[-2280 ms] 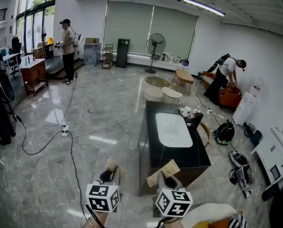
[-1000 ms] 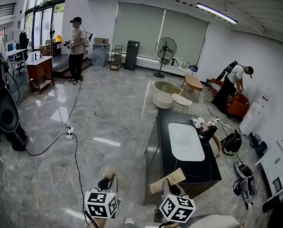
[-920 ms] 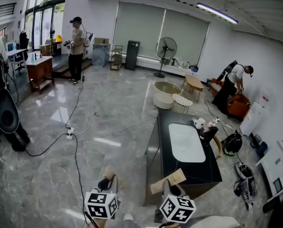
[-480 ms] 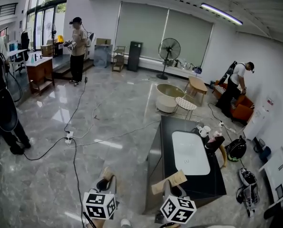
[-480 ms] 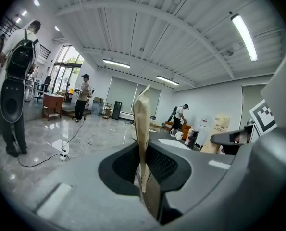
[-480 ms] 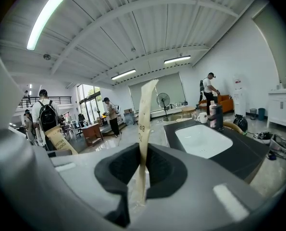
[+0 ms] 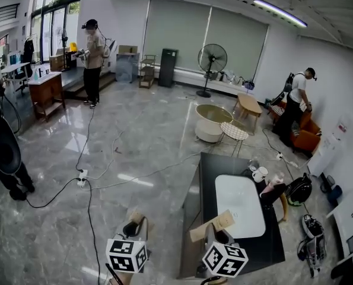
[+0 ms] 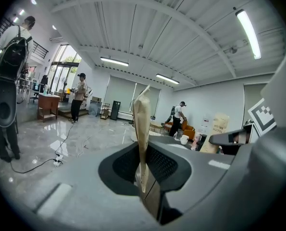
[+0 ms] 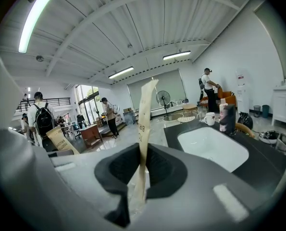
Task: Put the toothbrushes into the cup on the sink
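**Both tongs loaded, sink right in front**

Closest to me, the left tongs (image 8: 143, 177) are pinched narrow on a paper-sleeved toothbrush (image 8: 142, 124) that stands upright. The right tongs (image 9: 142, 177) grip a second sleeved toothbrush (image 9: 145, 114) the same way. Just ahead of the right one is the black bench (image 7: 209, 177) with its white sink (image 7: 240, 205). At the far end, beside the basin, sit a white mug (image 7: 260, 174), a pink bottle (image 7: 276, 181) and a dark holder (image 7: 272, 193). Way back there's a standing fan (image 7: 212, 58) and a person (image 7: 92, 52) by the windows.
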A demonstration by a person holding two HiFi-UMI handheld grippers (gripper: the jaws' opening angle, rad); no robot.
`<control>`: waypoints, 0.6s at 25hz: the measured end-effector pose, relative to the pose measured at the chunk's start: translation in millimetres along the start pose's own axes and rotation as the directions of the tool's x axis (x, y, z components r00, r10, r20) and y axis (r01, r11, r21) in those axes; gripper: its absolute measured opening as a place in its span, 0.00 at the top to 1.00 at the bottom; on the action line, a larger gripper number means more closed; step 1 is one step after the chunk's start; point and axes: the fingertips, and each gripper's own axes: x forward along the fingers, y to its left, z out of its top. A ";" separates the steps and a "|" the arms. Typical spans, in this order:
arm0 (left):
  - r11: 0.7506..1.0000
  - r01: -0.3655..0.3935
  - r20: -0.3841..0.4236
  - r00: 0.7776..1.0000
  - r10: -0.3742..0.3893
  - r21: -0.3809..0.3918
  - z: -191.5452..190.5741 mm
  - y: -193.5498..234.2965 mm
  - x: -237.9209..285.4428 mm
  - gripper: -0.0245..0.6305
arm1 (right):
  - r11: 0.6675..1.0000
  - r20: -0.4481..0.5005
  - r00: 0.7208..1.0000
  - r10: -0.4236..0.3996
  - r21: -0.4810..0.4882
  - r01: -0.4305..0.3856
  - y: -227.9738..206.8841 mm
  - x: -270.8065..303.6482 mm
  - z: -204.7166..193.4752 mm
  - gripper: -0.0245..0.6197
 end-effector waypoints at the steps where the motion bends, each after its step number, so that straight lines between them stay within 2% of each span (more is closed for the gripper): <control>1: 1.000 0.003 0.000 1.000 -0.003 0.003 3.2 -0.7 9.7 0.90 | 1.000 0.000 1.000 -0.001 0.004 0.001 -3.6 8.4 3.2 0.91; 8: 0.999 0.025 -0.005 1.000 -0.025 0.037 19.2 -6.8 67.3 0.90 | 0.999 0.012 1.000 -0.017 0.035 0.017 -29.9 58.9 21.6 0.91; 15: 0.997 0.059 -0.034 0.998 -0.058 0.058 22.8 -23.3 108.2 0.90 | 0.998 0.004 0.999 -0.044 0.056 0.043 -57.6 78.4 27.7 0.91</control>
